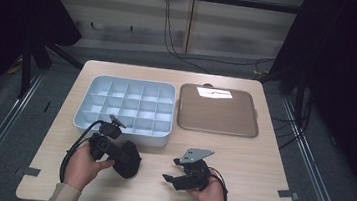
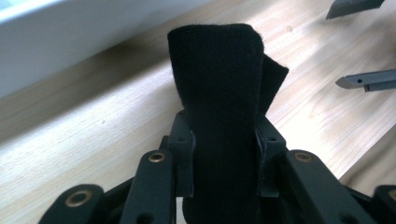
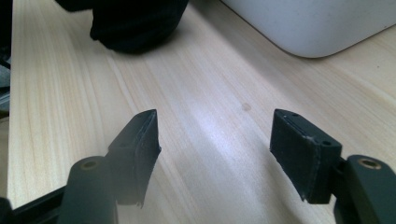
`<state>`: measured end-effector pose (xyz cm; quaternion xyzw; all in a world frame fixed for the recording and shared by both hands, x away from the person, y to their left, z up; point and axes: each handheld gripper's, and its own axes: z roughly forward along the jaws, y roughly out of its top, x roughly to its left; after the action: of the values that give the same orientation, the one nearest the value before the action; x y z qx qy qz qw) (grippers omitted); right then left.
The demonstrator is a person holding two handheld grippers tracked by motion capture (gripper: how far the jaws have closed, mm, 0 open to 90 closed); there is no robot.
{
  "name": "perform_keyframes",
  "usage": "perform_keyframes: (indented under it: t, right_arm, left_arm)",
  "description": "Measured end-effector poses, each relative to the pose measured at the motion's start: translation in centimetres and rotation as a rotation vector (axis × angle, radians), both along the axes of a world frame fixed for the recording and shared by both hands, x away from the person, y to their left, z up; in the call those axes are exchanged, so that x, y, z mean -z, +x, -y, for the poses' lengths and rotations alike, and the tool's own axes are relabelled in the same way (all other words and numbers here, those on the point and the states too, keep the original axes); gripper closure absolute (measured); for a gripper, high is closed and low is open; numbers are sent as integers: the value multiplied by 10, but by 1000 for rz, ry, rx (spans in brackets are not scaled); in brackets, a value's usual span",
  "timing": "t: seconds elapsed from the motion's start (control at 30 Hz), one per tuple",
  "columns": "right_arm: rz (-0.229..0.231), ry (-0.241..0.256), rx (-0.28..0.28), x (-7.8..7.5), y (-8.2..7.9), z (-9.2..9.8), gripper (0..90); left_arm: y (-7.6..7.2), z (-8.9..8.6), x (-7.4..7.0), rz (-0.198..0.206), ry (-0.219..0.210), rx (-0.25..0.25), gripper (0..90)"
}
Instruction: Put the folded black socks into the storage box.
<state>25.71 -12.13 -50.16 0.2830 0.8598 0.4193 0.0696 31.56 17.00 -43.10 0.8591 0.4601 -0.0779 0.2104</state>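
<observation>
Left gripper view: the black cloth (image 2: 219, 93) hides both jaw pads and runs off the bottom edge. The white compartment tray (image 2: 70, 32) is cut off, upper left.

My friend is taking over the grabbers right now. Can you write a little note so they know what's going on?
Left gripper: jaws shut on the black folded cloth, held near the table's front edge, just in front of the white divided tray.
Right gripper: jaws open, holding nothing, low over the bare wooden table.
Brown flat tray: right of the white one, nothing on it.
Done: cloth picked up.
Left: probably placing it in a compartment; all look empty.
</observation>
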Motion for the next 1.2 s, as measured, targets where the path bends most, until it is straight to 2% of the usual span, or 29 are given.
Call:
perform_keyframes:
  t: [0.4,0.67,0.9,1.1,1.2]
  right_arm:
    - [5,3,10,-2,0,9,283]
    - [5,-30,-3,5,1,8,268]
    - [4,-35,-13,8,1,8,234]
    - [47,-80,-26,8,-3,4,207]
    - [48,-82,-27,8,-4,3,194]
  left_arm:
    - [1,-8,-3,6,0,-22,669]
    - [4,-15,-5,6,-11,-46,669]
    - [4,-22,-9,15,-14,-57,668]
    - [5,-26,-11,17,-14,-66,667]
    - [5,-26,-13,22,-10,-61,667]
